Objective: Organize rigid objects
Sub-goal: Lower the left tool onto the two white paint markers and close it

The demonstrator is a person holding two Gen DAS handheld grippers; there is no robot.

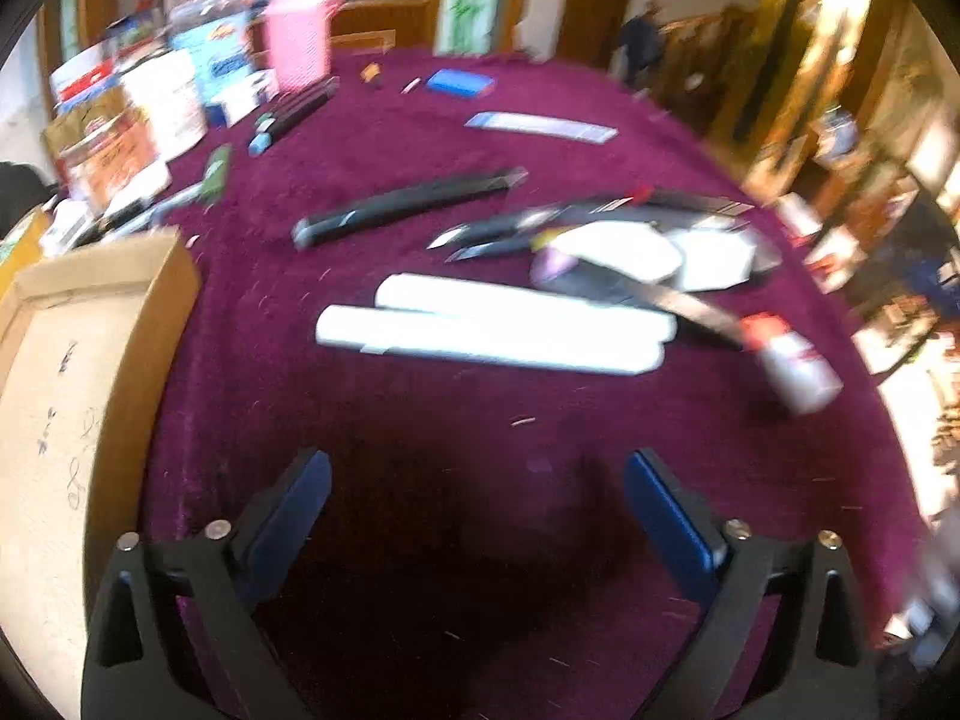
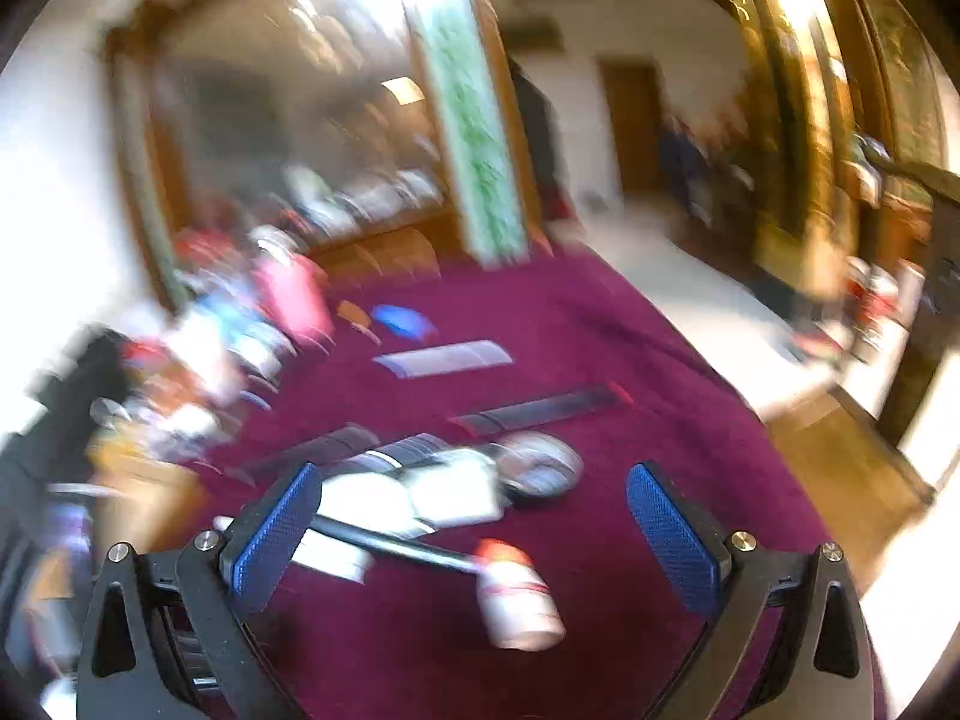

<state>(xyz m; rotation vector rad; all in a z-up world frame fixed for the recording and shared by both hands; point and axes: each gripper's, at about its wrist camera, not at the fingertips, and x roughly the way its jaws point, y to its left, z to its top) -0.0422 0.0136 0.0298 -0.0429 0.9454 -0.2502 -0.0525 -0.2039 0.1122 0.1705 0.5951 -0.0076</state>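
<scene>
Right, both my grippers hang released over the maroon tabletop (image 1: 420,420): left gripper (image 1: 477,492) and right gripper (image 2: 474,510) grasp nothing. Two white tubes (image 1: 492,330) lie crosswise ahead of the left fingers, which I judge nearer; cardboard box (image 1: 90,324) waits left.

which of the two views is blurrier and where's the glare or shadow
Right wrist view: heaviest motion smear, the clutter at left and the white-headed mallet streaked, window glare washing out the upper middle. Left wrist view: milder blur, the two white rolls blown out, a dark shadow on the maroon cloth between the left tool's open fingers; fisheye bends both.
</scene>
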